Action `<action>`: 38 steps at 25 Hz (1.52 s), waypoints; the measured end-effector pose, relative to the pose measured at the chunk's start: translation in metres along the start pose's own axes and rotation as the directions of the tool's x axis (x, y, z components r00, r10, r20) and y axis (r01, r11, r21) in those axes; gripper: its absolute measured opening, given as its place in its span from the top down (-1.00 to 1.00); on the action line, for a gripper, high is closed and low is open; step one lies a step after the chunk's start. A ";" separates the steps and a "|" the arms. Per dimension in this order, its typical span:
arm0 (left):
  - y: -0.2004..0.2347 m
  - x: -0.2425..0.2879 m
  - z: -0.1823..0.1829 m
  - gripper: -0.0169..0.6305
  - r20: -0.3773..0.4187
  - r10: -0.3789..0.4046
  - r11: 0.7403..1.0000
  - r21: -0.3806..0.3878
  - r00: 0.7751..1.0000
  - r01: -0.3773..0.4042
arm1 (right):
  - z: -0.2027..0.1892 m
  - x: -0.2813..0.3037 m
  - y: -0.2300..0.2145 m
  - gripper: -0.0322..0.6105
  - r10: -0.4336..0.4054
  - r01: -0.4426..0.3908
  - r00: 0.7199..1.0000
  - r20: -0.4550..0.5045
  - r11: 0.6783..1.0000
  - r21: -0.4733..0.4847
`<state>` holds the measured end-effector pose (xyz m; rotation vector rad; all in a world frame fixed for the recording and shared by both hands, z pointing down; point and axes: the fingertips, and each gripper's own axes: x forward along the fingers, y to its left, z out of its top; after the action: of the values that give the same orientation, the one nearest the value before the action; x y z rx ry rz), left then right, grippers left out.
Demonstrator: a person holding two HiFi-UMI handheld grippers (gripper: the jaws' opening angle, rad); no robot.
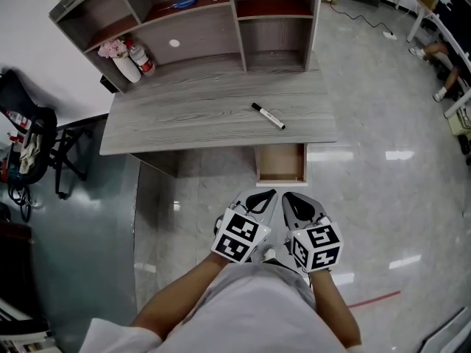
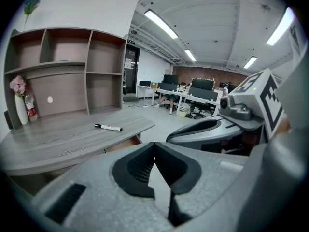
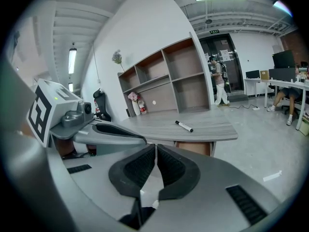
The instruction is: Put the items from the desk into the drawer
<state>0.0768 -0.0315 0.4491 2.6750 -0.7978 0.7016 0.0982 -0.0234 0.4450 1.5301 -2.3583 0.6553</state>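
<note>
A black-and-white marker (image 1: 268, 116) lies on the grey wooden desk (image 1: 184, 116), right of its middle; it also shows as the marker (image 2: 108, 127) in the left gripper view and the marker (image 3: 184, 126) in the right gripper view. Under the desk's right front edge a wooden drawer (image 1: 281, 165) stands pulled out, and nothing shows inside it. My left gripper (image 1: 260, 198) and right gripper (image 1: 292, 199) hang side by side in front of the desk, near my body. Both are shut with nothing between their jaws.
A shelf unit (image 1: 191, 20) sits on the back of the desk, with a white vase of pink flowers (image 1: 121, 61) and a small red canister (image 1: 141, 59) at its left. A black chair (image 1: 29, 145) stands left of the desk. Office desks and seated people (image 2: 169, 100) are farther off.
</note>
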 end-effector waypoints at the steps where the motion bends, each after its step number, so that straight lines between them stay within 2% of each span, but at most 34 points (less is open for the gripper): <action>1: 0.006 0.003 0.001 0.93 -0.001 -0.005 1.000 -0.001 1.000 0.005 | 0.003 0.007 -0.002 0.89 -0.003 0.003 1.000 -0.004 1.000 0.000; 13: 0.109 0.026 0.025 0.93 0.006 -0.045 0.999 -0.021 0.999 0.045 | 0.049 0.109 -0.008 0.89 -0.043 0.042 0.998 -0.053 0.999 -0.024; 20: 0.157 0.033 0.031 0.93 0.010 -0.083 0.995 -0.051 0.996 0.083 | 0.069 0.158 -0.027 0.89 -0.127 0.116 0.986 -0.106 0.988 -0.103; 26: 0.179 0.045 0.038 0.93 0.024 -0.102 0.990 -0.094 0.994 0.104 | 0.080 0.180 -0.051 0.89 -0.186 0.158 0.970 -0.155 0.971 -0.180; 30: 0.181 0.055 0.040 0.93 0.020 -0.097 0.990 -0.103 0.995 0.099 | 0.076 0.193 -0.070 0.84 -0.188 0.139 0.961 -0.201 0.962 -0.233; 32: 0.184 0.060 0.041 0.93 0.018 -0.074 0.992 -0.100 0.997 0.076 | 0.073 0.201 -0.077 0.73 -0.170 0.112 0.961 -0.220 0.962 -0.250; 38: 0.190 0.080 0.048 0.93 -0.004 0.010 0.992 -0.129 1.000 -0.011 | 0.061 0.219 -0.096 0.69 -0.109 0.028 0.956 -0.274 0.958 -0.285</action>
<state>0.0449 -0.2391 0.4707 2.5553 -0.8277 0.6349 0.0967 -0.2610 0.5109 1.2920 -2.0674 0.4682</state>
